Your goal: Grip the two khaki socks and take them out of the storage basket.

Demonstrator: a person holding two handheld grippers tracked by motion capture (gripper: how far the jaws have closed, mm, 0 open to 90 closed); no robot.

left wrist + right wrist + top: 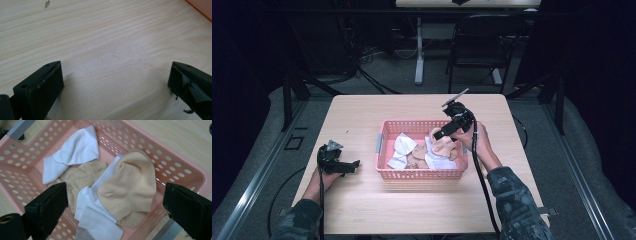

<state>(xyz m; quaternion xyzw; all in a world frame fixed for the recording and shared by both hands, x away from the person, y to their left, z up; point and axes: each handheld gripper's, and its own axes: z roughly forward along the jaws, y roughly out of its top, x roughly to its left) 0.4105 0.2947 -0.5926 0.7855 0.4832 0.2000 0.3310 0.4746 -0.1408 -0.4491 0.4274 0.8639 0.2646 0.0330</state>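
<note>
A pink perforated basket [386, 131] stands mid-table with several socks in it. In the right gripper view a tan sock [130, 185] lies on top of a white ribbed sock [96, 220]. Another white sock [75, 152] and a second tan one [82, 176] lie farther in. My right gripper [444, 132] hovers over the basket's right half, angled down. It is open, its jaws [115, 205] wide apart on either side of the tan sock, not touching it. My left gripper [354, 166] rests on the table left of the basket, open over bare wood [116, 80].
The light wooden table [362, 115] has bare surface all around the basket. A corner of the basket [202, 6] shows at the top right of the left gripper view. A dark chair [479, 47] and a table leg [419, 50] stand beyond the far edge.
</note>
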